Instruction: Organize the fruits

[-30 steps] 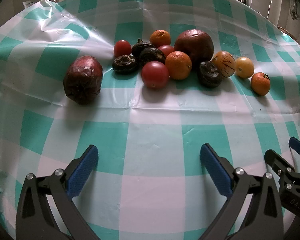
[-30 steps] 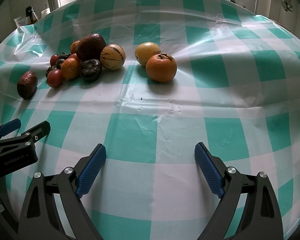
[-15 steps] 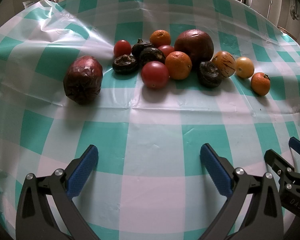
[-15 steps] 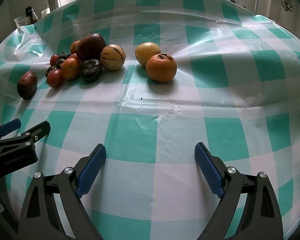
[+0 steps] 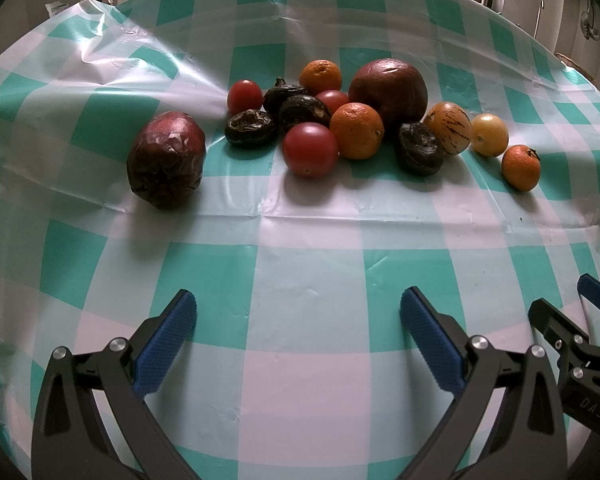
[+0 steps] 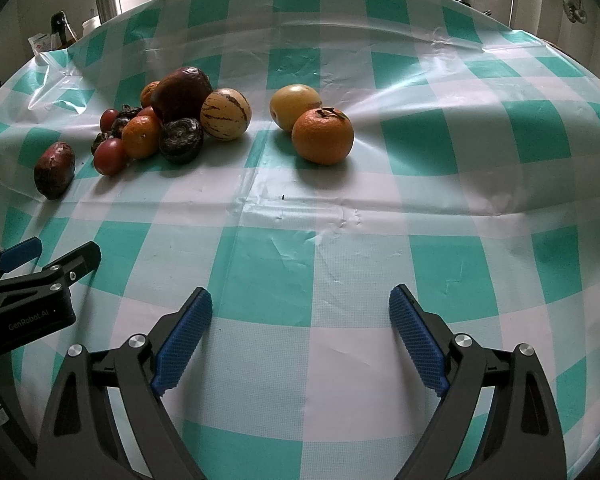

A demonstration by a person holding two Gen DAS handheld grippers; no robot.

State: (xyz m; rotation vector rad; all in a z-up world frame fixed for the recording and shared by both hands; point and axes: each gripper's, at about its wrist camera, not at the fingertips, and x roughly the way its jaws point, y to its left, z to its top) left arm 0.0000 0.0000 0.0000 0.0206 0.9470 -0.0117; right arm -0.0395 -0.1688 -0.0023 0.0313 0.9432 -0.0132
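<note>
Left claw [image 5: 298, 312]: blue-padded fingers spread wide, nothing between them, low in frame over the teal-and-white checked plastic cloth on the surface [image 5: 300, 264]. Right claw [image 6: 300, 312]: likewise wide, nothing held.

Fruits sit upper centre of left wrist view. Wrinkled dark-red oval fruit [image 5: 166, 159] lies alone, left of the cluster. Cluster: round red tomato [image 5: 309, 149] at front, touching an orange mandarin [image 5: 356, 130]; large smooth maroon round fruit [image 5: 387, 89] behind. Striped cream-yellow melon-like fruit [image 5: 448, 128], plain yellow round fruit [image 5: 489, 135] and small orange tangerine with stem [image 5: 521, 167] trail to the right.
</note>
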